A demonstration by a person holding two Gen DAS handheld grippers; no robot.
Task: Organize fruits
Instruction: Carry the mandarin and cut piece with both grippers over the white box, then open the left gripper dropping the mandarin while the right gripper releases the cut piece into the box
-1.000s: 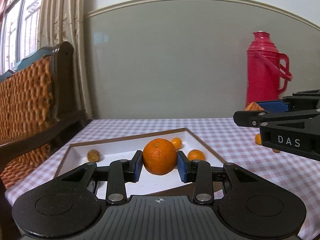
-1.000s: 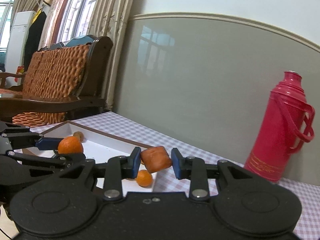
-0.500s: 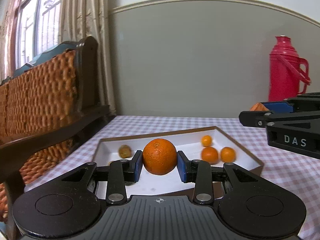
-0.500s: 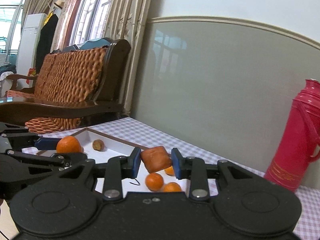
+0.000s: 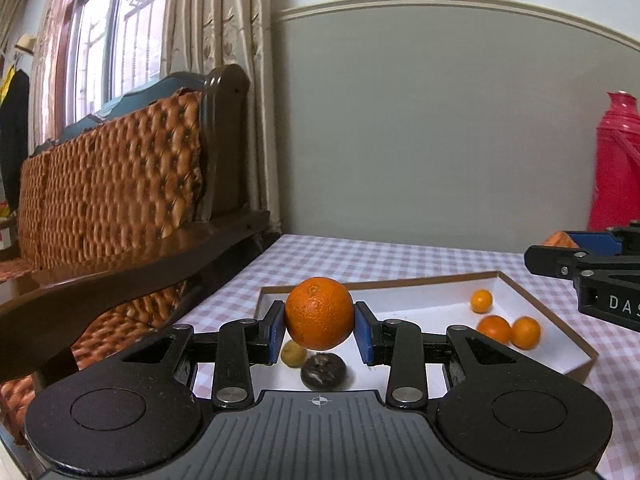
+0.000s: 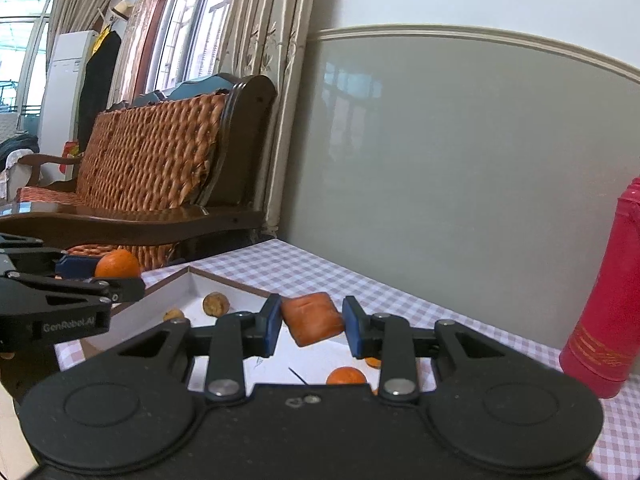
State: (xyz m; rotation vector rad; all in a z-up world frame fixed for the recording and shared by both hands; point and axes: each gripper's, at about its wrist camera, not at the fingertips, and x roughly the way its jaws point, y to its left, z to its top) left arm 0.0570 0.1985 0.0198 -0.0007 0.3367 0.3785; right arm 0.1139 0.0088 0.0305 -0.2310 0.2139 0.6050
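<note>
While both grippers hold fruit | tray: three small oranges

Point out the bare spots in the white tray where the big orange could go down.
Free: the tray floor's middle, between the dark fruit and the three small oranges. Crowded: the left end by the yellowish fruit, and the right side.

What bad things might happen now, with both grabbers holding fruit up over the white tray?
The round orange is pinched only at its sides by the left gripper, so it might slip and land on the dark fruit below. The right gripper holds the squarish orange piece tilted; it might twist loose. Fruit dropped into the tray could knock the small oranges around.
</note>
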